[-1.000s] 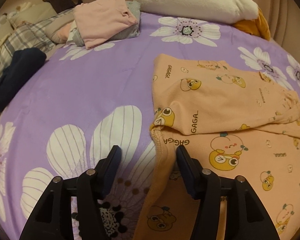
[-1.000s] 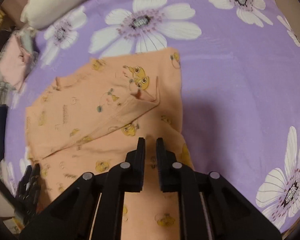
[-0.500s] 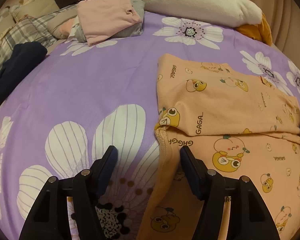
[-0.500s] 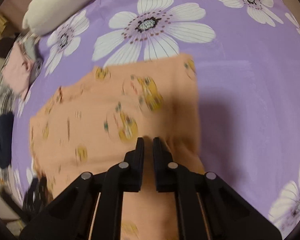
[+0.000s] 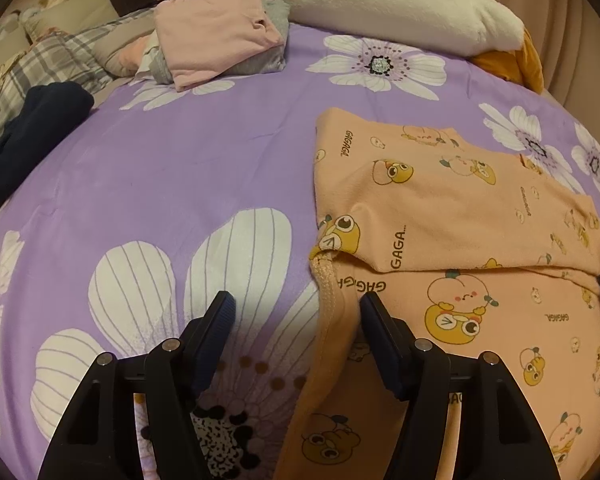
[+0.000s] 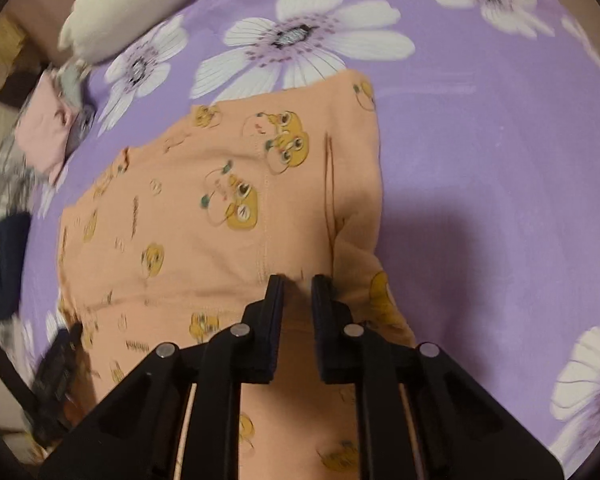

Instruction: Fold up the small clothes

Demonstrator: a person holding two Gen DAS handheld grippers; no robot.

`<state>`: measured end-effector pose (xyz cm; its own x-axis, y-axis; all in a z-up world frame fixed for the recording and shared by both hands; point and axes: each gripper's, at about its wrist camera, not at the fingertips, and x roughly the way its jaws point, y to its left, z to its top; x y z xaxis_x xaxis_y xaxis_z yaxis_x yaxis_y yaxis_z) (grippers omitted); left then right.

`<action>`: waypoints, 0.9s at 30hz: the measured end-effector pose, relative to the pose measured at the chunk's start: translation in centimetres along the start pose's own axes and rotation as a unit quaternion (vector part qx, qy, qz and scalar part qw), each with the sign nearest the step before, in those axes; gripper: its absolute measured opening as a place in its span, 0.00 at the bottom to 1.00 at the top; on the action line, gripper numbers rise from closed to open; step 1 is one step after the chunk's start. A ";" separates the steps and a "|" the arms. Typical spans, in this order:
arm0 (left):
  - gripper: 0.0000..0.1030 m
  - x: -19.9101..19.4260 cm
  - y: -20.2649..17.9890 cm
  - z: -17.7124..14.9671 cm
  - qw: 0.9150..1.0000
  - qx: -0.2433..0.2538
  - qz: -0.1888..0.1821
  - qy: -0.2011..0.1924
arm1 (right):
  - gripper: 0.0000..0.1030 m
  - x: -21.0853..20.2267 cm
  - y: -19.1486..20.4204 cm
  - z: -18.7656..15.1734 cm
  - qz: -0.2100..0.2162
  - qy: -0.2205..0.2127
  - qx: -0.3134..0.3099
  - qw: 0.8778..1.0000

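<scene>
Left hand-held gripper [image 5: 294, 312] tilts down, jaws apart around the orange garment's [image 5: 452, 204] near-left hem; right hand-held gripper [image 6: 297, 280] points steeply down, jaws just widening, nearly together over cloth.

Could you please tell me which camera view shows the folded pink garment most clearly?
The left wrist view: the pink garment lies sharp and unobstructed atop a grey one. The right wrist view shows it only as a small blurred patch at its left edge.
</scene>
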<state>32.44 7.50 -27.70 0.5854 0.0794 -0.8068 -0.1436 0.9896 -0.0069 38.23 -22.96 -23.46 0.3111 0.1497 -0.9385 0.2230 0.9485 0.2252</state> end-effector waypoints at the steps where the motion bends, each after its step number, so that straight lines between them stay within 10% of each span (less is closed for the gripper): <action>1: 0.63 0.0 0.0 0.0 1.000 0.000 0.000 0.000 | 0.18 -0.3 0.1 -0.1 0.000 0.000 -0.001 1.000; 12: 0.61 -0.6 0.5 0.1 1.000 -0.001 -0.021 0.019 | 0.16 -1.8 -0.6 -5.7 -0.009 -0.042 -0.039 0.998; 19: 0.25 -7.2 4.5 -2.3 0.971 -0.126 -0.200 0.030 | 0.23 -7.0 -3.8 -10.5 0.057 -0.058 0.036 0.996; 24: 0.28 -10.0 6.5 -5.0 0.959 -0.176 -0.217 0.056 | 0.36 -11.5 -6.6 -14.9 0.072 -0.078 0.077 0.991; 27: 0.61 -11.5 6.8 -6.2 0.955 -0.163 -0.234 0.081 | 0.47 -12.8 -8.2 -16.9 0.085 -0.084 0.116 0.986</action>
<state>19.79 12.59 -22.12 0.5188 -0.4075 -0.7515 -0.1535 0.8204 -0.5507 16.78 -27.95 -17.72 0.5062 0.2351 -0.8298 0.3542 0.8206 0.4486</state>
